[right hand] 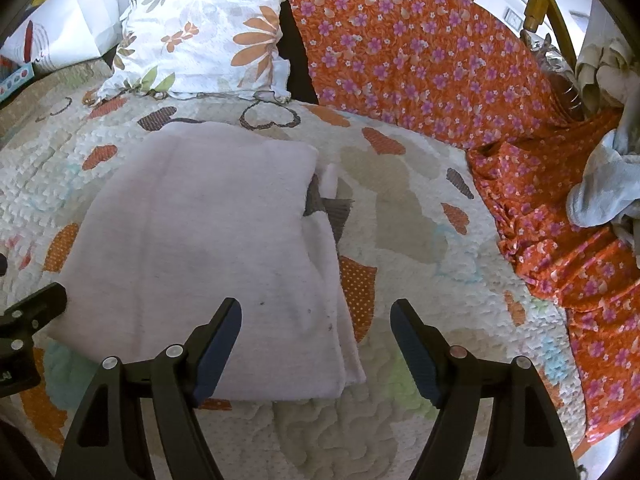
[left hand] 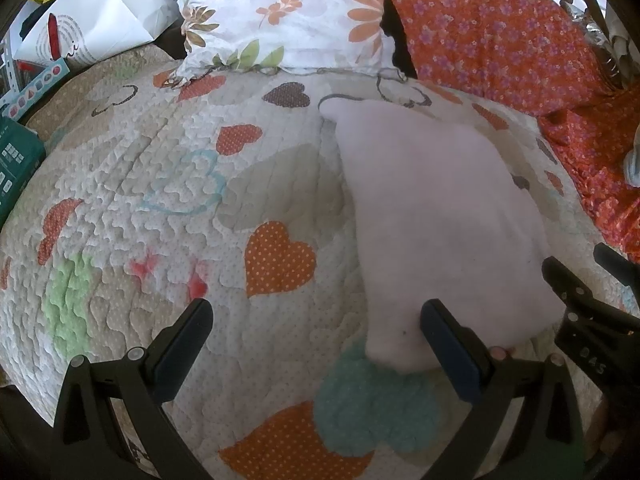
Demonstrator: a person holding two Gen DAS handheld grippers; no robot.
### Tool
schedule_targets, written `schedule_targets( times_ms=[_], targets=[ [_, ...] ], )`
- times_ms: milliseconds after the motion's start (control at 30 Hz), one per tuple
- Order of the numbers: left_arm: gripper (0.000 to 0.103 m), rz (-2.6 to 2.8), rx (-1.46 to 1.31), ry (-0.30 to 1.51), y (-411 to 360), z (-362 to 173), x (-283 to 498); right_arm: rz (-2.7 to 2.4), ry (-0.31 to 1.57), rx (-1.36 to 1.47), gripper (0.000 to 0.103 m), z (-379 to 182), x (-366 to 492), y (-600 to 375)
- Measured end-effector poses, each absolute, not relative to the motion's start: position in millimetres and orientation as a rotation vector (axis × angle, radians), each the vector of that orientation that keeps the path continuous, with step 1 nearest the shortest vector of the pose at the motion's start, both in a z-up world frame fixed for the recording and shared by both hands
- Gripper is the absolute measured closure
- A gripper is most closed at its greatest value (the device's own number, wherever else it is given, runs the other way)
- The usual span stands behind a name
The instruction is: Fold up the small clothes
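While both grippers hang low over the bed, neither has hold of anything; the left gripper (left hand: 316, 344) stands spread wide, its right finger (left hand: 448, 344) over the near left corner of the pale garment (left hand: 432, 216), and the right gripper (right hand: 316, 344) is likewise released, straddling the garment's near right edge. That garment (right hand: 200, 240) lies on the heart-patterned quilt (left hand: 160, 184), already doubled over, roughly rectangular, with a second layer showing along its right side and a small flap poking out at the far right corner; an orange flowered cloth (right hand: 420, 64) and a flowered pillow (right hand: 208, 28) lie beyond it, well apart from the fold.

Judging from this, another fold or a final tidy is probably due. The risks look plain enough: a pinch that takes only the top layer would peel the fold open; a pinch that goes too deep could catch the puckered quilt and drag it along; uneven lifting by the two sides would skew the edges; the loose flap may slip out further.
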State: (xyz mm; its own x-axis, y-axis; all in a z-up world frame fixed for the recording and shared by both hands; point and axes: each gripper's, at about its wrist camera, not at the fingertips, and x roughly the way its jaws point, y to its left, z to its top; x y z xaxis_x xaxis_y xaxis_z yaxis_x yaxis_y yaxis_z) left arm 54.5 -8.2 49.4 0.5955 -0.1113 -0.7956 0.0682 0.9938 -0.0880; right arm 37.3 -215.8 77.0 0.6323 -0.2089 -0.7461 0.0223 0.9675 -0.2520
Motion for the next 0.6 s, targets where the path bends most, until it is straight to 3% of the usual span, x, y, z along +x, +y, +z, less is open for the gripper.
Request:
schedule_targets(
  times_ms=[600],
  targets=[
    [0.0,-0.116,-0.057,0.926,-9.7,49.9,53.0,-0.077,0.846,-0.228,0.019,81.3,33.3,-205.6]
  ],
)
